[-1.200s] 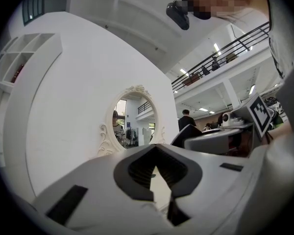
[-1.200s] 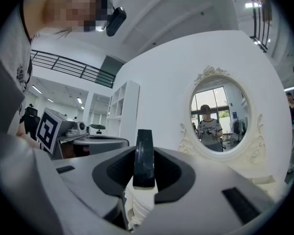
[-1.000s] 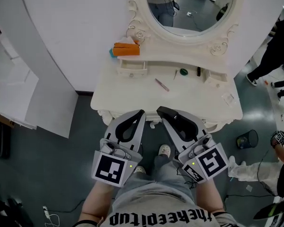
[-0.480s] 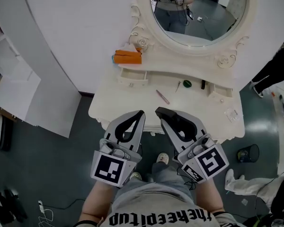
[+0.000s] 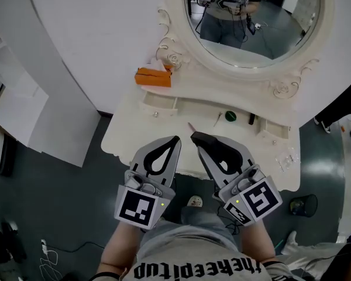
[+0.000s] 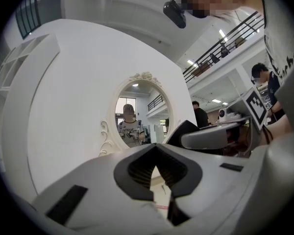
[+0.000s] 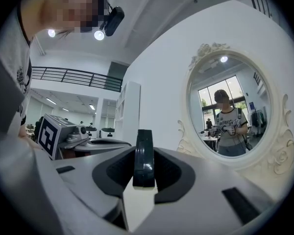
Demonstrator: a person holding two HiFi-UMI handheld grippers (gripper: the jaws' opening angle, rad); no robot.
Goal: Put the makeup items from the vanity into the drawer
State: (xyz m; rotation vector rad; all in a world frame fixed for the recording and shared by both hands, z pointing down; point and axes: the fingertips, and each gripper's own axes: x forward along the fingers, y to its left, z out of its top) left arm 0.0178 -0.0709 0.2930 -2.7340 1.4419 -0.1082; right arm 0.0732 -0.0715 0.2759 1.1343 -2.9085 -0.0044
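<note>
The vanity point(image 5: 128, 131) lies just ahead of both my grippers, with its drawer point(image 5: 161, 104) beyond the left one. My left gripper point(image 5: 175, 139) is closed on nothing. My right gripper point(image 5: 198, 137) pinches a dark slab point(image 7: 143, 156) (upright, thin edge toward me). A green pot point(image 5: 229, 116) sits past its tip.

One vanity point(image 5: 130, 134); one mirror point(image 5: 258, 23); one dark object point(image 7: 144, 156)

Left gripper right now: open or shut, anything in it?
Shut, empty: the left gripper's fingers meet at their tips in its own view, and only the vanity shows through the loop between them.
</note>
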